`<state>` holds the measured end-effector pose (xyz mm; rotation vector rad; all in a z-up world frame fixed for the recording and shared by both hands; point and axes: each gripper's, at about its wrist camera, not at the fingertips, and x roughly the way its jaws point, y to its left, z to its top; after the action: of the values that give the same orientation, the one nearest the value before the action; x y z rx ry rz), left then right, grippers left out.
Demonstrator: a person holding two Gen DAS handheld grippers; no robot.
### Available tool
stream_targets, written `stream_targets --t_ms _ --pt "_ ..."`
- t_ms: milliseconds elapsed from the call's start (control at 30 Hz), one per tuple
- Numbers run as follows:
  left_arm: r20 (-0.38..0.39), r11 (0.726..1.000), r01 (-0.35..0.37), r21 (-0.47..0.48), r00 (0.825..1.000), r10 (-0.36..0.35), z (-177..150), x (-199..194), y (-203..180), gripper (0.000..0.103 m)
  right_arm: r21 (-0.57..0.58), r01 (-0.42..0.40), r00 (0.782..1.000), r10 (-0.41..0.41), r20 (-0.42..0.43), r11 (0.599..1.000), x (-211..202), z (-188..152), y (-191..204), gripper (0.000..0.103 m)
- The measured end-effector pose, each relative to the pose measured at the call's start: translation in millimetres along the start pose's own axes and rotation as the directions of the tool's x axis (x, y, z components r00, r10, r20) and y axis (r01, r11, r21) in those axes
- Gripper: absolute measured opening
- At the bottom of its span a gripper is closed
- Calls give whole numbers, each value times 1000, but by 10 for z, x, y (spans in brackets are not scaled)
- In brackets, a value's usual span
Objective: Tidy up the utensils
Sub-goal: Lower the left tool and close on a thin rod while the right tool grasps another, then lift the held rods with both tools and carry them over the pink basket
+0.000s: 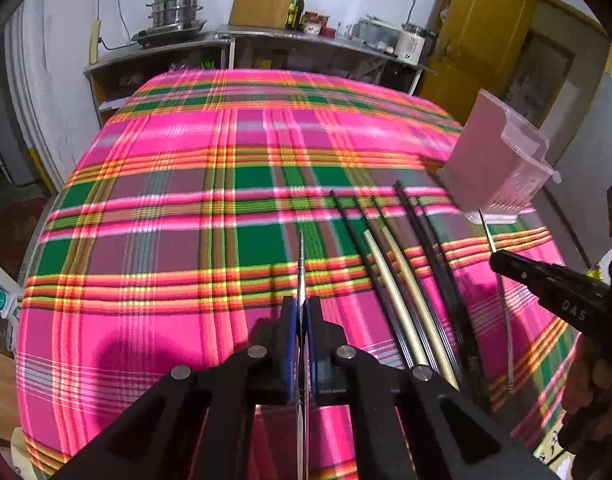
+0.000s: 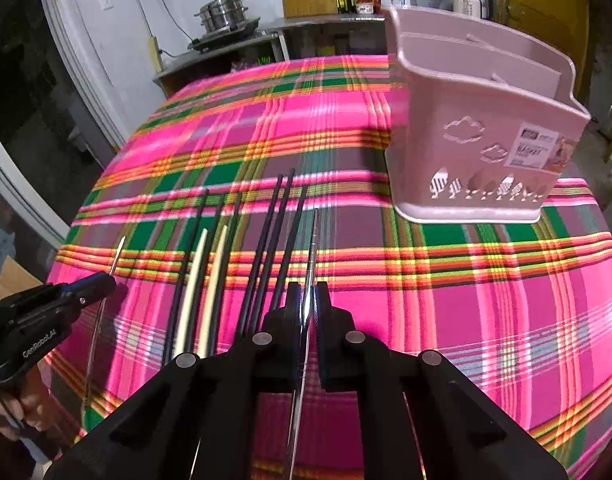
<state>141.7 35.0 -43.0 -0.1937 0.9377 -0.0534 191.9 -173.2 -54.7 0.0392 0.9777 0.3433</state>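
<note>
1. Two hand-held grippers; the left gripper [image 1: 301,304] is clamped on one thin metal chopstick [image 1: 301,264], and the right gripper [image 2: 308,292] is clamped on a second metal chopstick [image 2: 312,248]; each stick sits between closed pads and juts past the fingertips.
2. On the plaid tablecloth [image 1: 165,200] lie two cream chopsticks [image 2: 197,276] side by side and several black chopsticks [image 2: 271,232]; the blur keeps me from an exact count of the black ones.
3. One pink utensil basket [image 2: 466,152] stands upright at the far right of the table, with at least two divided compartments; it is apart from the loose sticks.
4. The table edge curves away on the left and far sides; the cloth left of the sticks is bare; a steel counter [image 1: 265,38] with one stacked steamer pot [image 1: 175,10] stands beyond.
5. Every stick's long axis runs near to far across the cloth; both held sticks point away from the cameras, toward the far edge.
</note>
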Motion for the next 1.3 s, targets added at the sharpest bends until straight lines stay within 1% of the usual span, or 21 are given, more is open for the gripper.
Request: stream_targets --t_ms 200,367,467,533,667,867,900,1033,1200,1300 --pt "71 999 40 17 997 -41 145 -373 -97 5 5 -20 997 20 75 1000 -346 52 -32 6" --pt "121 996 80 34 989 -84 245 -687 -209 5 3 -28 990 28 137 1000 -628 111 -32 6" --pt "145 995 79 55 986 -86 272 -811 -281 5 -1 -29 985 29 169 1000 -775 127 -19 6" --pt "146 995 81 60 985 -89 280 -841 -309 5 -2 -28 984 28 175 1000 -815 115 -20 6" --pt "143 994 88 58 985 -95 271 -863 -312 5 12 -34 988 32 150 999 -737 60 -50 6" --pt "161 994 91 63 982 -100 262 -947 -300 5 25 -35 998 34 59 999 -371 -54 -61 7" --pt "163 994 93 62 981 -102 267 -959 -296 5 29 -33 999 32 40 999 -282 -70 -58 8" --pt "166 993 97 63 980 -107 268 -973 -301 5 24 -29 1000 29 -9 999 -36 -97 -40 11" --pt "159 993 102 61 981 -111 258 -959 -287 5 28 -2 997 5 -83 1000 254 -100 -64 11" --pt "153 993 102 61 982 -110 258 -928 -291 5 16 6 996 -4 -88 1000 307 -86 -37 11"
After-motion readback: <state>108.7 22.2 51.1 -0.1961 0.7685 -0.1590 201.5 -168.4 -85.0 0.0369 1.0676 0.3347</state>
